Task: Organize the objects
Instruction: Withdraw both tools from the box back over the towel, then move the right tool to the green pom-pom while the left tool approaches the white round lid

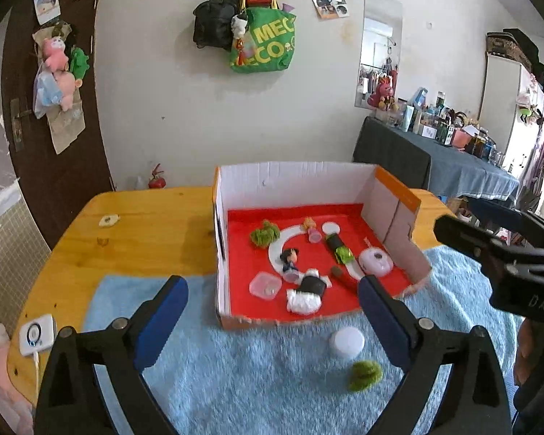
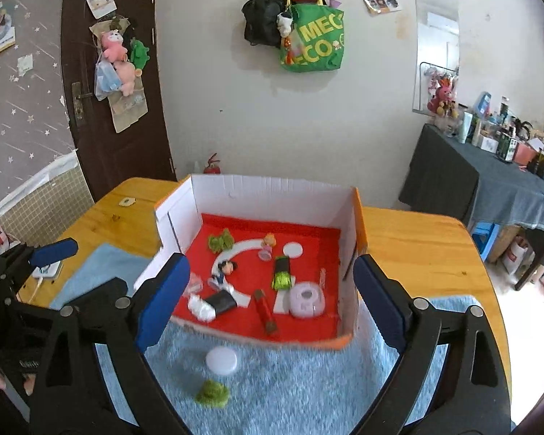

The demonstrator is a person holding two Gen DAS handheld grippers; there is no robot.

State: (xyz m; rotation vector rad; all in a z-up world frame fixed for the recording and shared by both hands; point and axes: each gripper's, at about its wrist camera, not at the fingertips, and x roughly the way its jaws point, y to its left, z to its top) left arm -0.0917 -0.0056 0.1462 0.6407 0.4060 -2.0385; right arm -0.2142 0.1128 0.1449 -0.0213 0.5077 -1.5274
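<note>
Toys fill the red-floored box (image 1: 235, 195); left gripper (image 1: 272, 311) and right gripper (image 2: 272, 290) both gape empty.

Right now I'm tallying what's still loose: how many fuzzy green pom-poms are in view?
2: one fuzzy green pom-pom in the box's far-left corner, one outside on the blue rug. Others may be hidden.

In the right wrist view, the left blue pad (image 2: 162, 299) of the near gripper hides most of a clear plastic lidded tub (image 2: 195, 287) at the shallow cardboard box's (image 2: 272, 190) eight o'clock corner. A white round lid (image 2: 221, 361) and fuzzy green tuft (image 2: 212, 394) on the blue fleece mat (image 2: 290, 380) are blurred. The left frame edge cuts off the other black gripper (image 2: 36, 261)
</note>
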